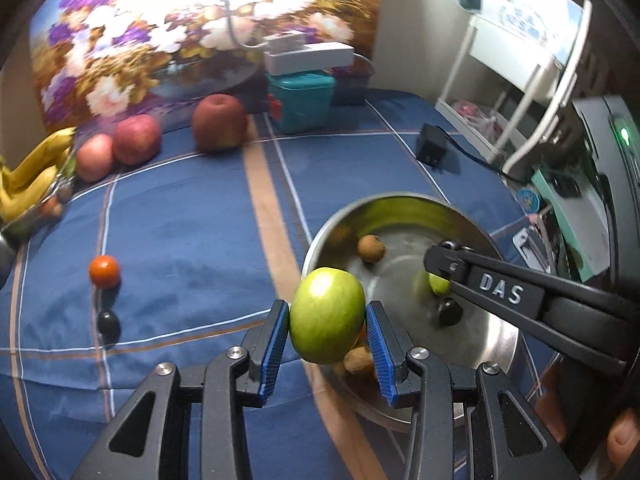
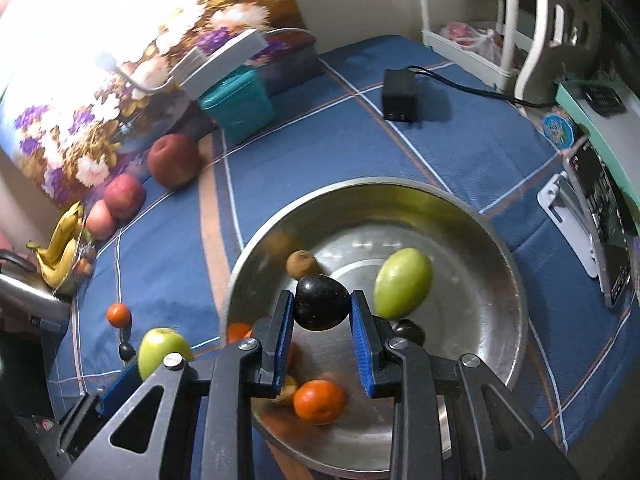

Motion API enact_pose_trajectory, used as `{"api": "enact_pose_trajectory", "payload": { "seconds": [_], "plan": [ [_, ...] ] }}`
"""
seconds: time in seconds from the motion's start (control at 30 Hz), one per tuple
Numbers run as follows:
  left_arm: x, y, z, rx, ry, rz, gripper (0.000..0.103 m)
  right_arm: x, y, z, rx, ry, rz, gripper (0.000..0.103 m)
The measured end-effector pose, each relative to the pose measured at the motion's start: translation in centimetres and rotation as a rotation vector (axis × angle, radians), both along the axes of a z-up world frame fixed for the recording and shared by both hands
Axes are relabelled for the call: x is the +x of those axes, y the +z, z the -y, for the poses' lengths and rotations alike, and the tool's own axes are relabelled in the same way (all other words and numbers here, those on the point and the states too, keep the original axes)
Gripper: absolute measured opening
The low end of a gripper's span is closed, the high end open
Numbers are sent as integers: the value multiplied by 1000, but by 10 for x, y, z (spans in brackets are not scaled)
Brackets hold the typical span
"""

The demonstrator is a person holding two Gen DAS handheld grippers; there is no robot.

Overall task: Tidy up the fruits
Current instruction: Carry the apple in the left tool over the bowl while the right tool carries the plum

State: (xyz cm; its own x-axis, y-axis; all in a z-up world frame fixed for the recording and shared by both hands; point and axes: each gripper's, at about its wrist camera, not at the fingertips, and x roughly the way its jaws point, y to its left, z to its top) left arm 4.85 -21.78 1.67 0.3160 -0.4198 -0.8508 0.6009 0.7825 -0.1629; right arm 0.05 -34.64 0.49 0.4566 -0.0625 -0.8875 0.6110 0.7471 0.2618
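Note:
My left gripper is shut on a green apple and holds it above the left rim of the steel bowl. The apple also shows in the right wrist view. My right gripper is shut on a dark plum and holds it over the bowl. In the bowl lie a green fruit, an orange, a brown kiwi and another dark fruit. On the blue cloth lie a small orange and a dark plum.
Three red apples and bananas lie at the far left by a flowered board. A teal box, a black adapter with cable, a white rack and a steel kettle stand around.

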Motion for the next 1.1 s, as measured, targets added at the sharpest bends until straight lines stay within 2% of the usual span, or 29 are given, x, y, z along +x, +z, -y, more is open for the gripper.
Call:
{"api": "enact_pose_trajectory", "payload": {
  "seconds": [0.23, 0.67, 0.87, 1.1],
  "plan": [
    [-1, -8, 15, 8, -35, 16, 42, -2, -8, 9, 13, -16, -26, 30],
    [14, -15, 18, 11, -2, 4, 42, -3, -14, 13, 23, -25, -49, 30],
    [13, -20, 27, 28, -19, 0, 42, -2, -19, 15, 55, -21, -46, 30],
    [11, -20, 29, 44, -23, 13, 43, -2, -14, 14, 36, -10, -40, 30]
  ]
}}
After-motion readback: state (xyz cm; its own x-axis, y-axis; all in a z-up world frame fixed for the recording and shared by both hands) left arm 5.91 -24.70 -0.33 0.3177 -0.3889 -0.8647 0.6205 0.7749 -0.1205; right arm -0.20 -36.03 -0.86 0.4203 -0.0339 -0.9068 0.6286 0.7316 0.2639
